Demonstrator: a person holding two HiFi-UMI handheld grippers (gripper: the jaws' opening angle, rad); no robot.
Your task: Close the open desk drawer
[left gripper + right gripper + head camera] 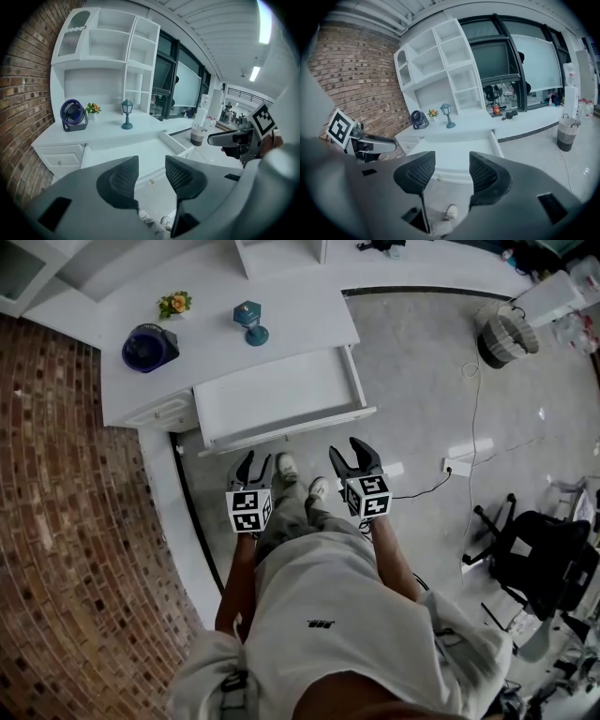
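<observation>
The white desk [281,320] has its wide drawer [279,393] pulled out toward me, and the inside looks bare. Its front panel [291,432] faces my legs. My left gripper [253,462] hangs just short of that panel's left half, open, with nothing between the fingers. The right gripper [348,451] is open too, close below the panel's right end. In the left gripper view the drawer [129,152] lies beyond the open left gripper [151,174]. The right gripper view shows the drawer [459,151] past the open right gripper [451,169].
On the desktop stand a blue fan [148,347], a teal lantern [250,322] and a flower pot [174,304]. Small shut drawers [159,413] sit left of the open one. A brick wall [66,521] runs on the left. A basket [504,337], power strip [457,466] and office chair [544,559] stand at right.
</observation>
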